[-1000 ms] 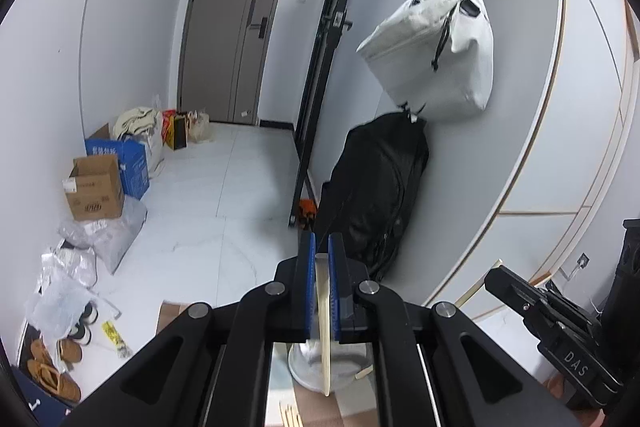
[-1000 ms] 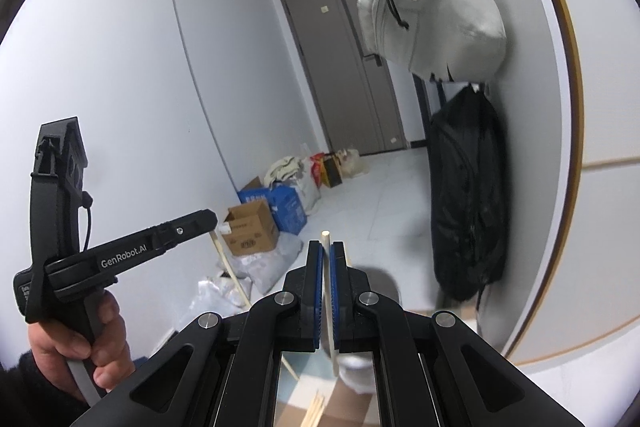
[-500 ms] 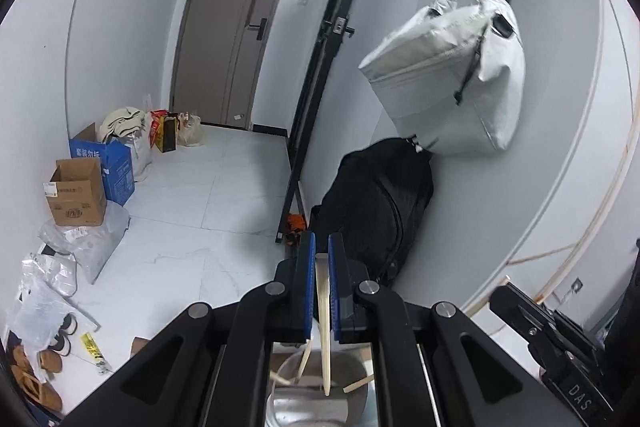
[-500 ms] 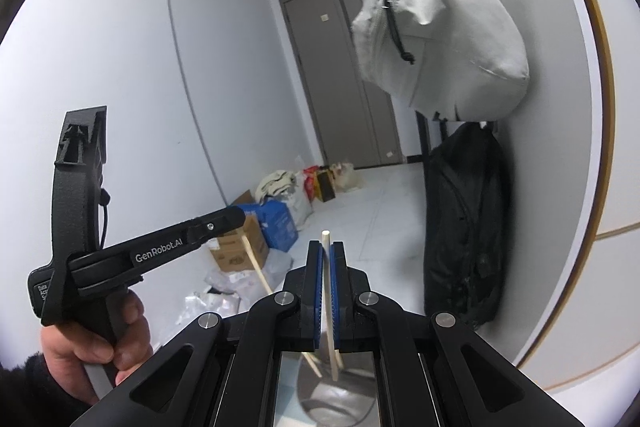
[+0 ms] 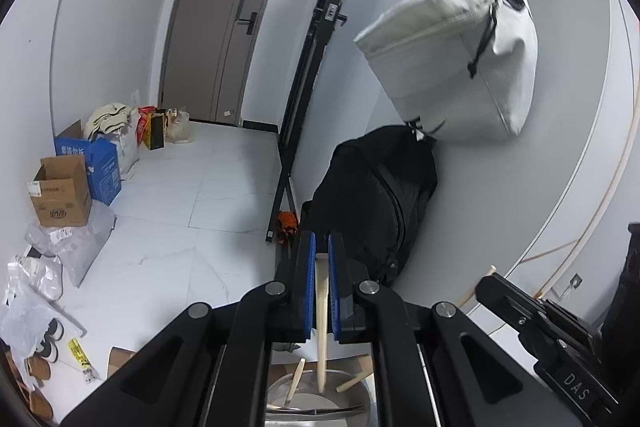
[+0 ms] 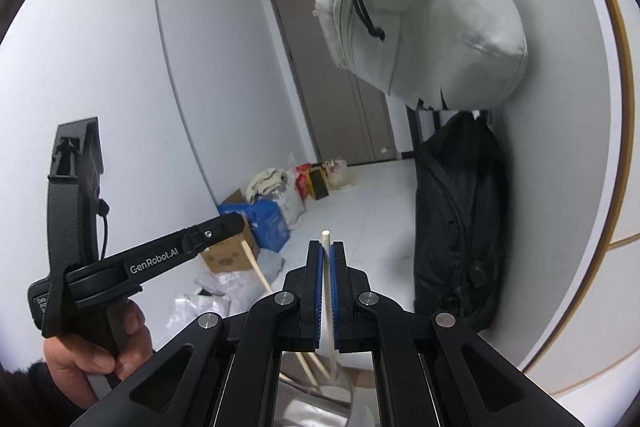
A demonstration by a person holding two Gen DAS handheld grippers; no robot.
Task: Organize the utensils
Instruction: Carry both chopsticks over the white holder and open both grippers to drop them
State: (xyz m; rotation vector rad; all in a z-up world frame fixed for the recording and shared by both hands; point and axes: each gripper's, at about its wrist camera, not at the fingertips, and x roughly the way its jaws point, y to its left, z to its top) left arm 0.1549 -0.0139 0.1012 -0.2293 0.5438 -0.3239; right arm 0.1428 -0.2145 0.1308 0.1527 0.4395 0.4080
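Pale wood shows between blue pads in the left wrist view: the left gripper (image 5: 320,291) is clamped on a chopstick (image 5: 321,331), held tip-down over a steel container (image 5: 352,393) where other sticks already lean, apparently so it can drop in among them. At the frame's right edge, the right gripper (image 5: 486,287) carries its own stick. From the right wrist view, the right gripper (image 6: 327,291) is likewise closed tight on a second chopstick (image 6: 326,239), upright above the same container (image 6: 296,391). A hand (image 6: 94,351) grips the left tool's handle
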